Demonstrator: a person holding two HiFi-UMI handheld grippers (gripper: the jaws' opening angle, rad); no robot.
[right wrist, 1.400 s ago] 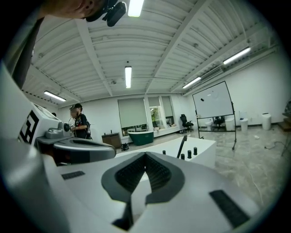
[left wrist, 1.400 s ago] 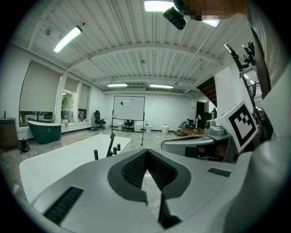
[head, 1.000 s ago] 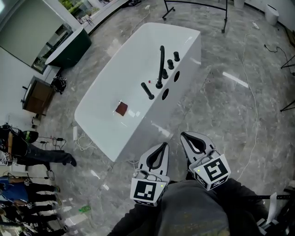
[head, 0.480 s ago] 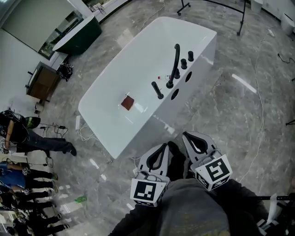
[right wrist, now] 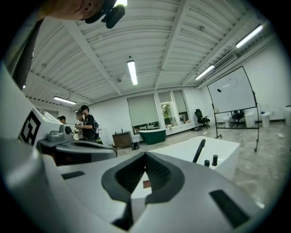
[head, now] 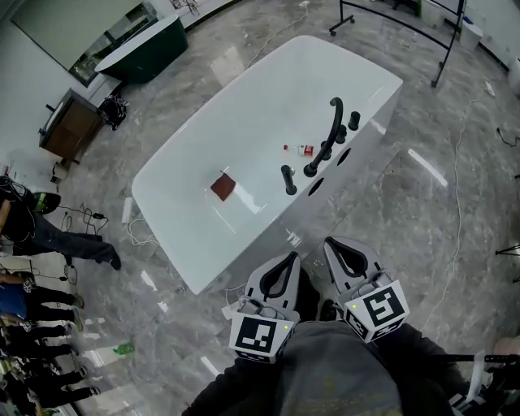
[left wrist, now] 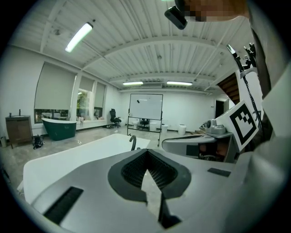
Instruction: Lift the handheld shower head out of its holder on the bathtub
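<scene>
The white bathtub (head: 203, 244) lies ahead on the marble floor. On its right rim the short black handheld shower head (head: 288, 179) stands upright in its holder, next to the tall curved black spout (head: 327, 136) and black knobs (head: 353, 121). My left gripper (head: 290, 258) and right gripper (head: 329, 244) are side by side short of the tub's near side, both shut and holding nothing. The right gripper view shows the spout (right wrist: 198, 151) and knobs (right wrist: 214, 159) beyond the jaws. In the left gripper view only the spout (left wrist: 132, 142) shows above the jaws.
A red-brown square (head: 221, 186) and a small bottle (head: 301, 149) lie inside the tub. A green tub (head: 142, 49) and wooden cabinet (head: 65, 126) stand far left, with people (head: 32, 236) beside cables. A black stand (head: 406, 24) is beyond the tub.
Both grippers have moved toward the bathtub, still shut. The tub and its black fittings now sit nearer and lower in the head view, and the small bottle inside has come into sight.
</scene>
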